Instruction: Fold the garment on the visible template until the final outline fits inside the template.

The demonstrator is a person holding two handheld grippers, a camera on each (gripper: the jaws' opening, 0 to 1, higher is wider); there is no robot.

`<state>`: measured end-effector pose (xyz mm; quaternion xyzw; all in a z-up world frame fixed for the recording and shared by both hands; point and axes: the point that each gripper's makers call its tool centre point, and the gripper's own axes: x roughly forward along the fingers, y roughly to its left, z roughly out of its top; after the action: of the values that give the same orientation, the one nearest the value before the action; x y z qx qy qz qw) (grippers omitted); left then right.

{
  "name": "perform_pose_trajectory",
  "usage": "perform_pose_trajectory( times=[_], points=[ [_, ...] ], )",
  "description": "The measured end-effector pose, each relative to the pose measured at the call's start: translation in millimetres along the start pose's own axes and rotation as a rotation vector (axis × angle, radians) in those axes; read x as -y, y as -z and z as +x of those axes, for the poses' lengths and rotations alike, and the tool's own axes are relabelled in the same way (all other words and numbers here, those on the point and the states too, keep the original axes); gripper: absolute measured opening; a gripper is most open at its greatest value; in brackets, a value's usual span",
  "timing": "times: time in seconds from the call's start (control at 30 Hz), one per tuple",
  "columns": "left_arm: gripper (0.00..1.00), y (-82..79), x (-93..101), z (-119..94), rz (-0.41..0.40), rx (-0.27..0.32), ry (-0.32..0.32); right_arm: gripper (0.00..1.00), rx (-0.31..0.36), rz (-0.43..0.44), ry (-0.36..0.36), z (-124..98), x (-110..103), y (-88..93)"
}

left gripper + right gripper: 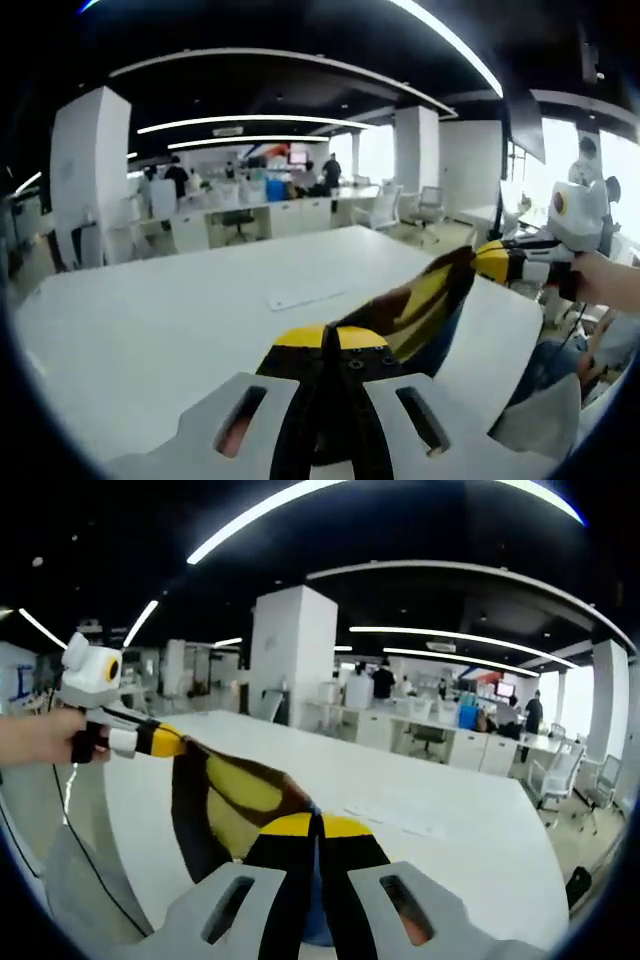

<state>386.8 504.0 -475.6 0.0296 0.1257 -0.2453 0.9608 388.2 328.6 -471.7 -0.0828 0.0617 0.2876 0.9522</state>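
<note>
Both the left gripper [330, 345] and right gripper [318, 830] have jaws clamped on the brown-and-yellow garment [425, 300], stretched between them above the white table [150, 320].

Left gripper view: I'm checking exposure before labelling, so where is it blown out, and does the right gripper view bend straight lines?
In the left gripper view the windows at the right edge are washed out white, and the white table shows bright, without hard shadows. In the right gripper view fisheye distortion curves the ceiling light strips and the table edge.
</note>
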Motion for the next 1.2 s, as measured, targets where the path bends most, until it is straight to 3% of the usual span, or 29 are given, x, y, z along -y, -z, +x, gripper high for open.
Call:
perform_pose_trajectory(
  times=[0.33,1.2],
  points=[
    [0.0,-22.5,5.7,-10,0.003,0.051,0.011,0.01,0.038,-0.014,0.012,-10,2,-17.8],
    [0.0,-62.0,21.9,-28,0.014,0.14,0.039,0.01,0.139,-0.006,0.03,-32,12,-59.1]
  ],
)
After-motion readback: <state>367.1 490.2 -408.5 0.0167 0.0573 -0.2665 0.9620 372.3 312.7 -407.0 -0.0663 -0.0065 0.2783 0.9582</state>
